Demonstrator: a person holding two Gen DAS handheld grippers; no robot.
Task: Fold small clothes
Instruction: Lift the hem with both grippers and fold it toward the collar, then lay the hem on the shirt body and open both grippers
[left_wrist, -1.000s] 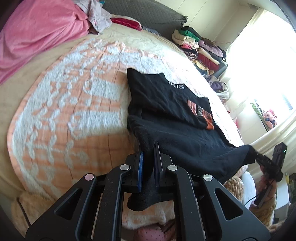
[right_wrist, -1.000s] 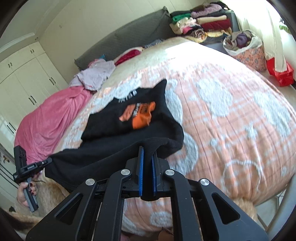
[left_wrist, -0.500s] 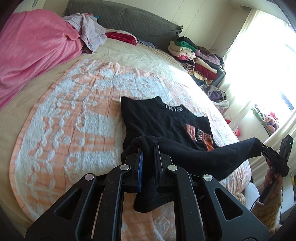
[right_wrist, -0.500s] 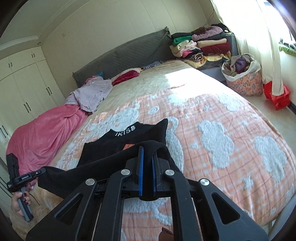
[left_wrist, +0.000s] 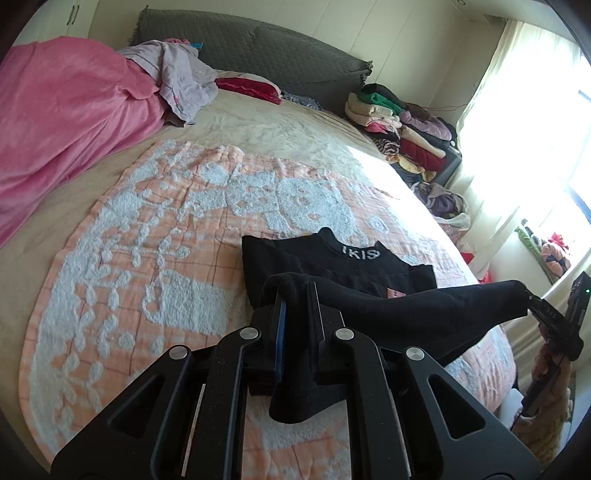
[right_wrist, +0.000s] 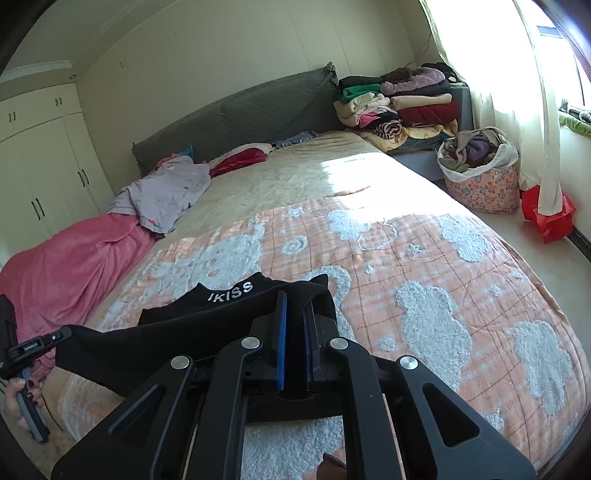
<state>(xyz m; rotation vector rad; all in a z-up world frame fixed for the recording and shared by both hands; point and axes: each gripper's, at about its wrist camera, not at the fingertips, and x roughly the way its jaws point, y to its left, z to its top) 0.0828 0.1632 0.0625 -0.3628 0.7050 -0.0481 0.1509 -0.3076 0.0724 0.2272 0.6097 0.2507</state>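
A small black garment (left_wrist: 332, 266) with a white "IKISS" collar label lies on the orange and white bedspread (left_wrist: 147, 258). My left gripper (left_wrist: 297, 295) is shut on one corner of its near edge, lifted above the bed. My right gripper (right_wrist: 295, 299) is shut on the other corner; it also shows at the right of the left wrist view (left_wrist: 532, 299). The black garment (right_wrist: 229, 299) hangs stretched between both grippers, and the lifted edge covers most of the lower half. The left gripper shows at the far left of the right wrist view (right_wrist: 55, 336).
A pink blanket (left_wrist: 62, 122) and a lilac cloth (left_wrist: 181, 81) lie at the bed's far left. A grey headboard (left_wrist: 280, 55) stands behind. Stacked folded clothes (right_wrist: 399, 107), a floral basket (right_wrist: 480, 173) and a red box (right_wrist: 550, 218) stand right of the bed.
Both grippers have raised the held edge and carried it forward toward the collar. The orange print on the garment is now almost covered by the lifted fabric.
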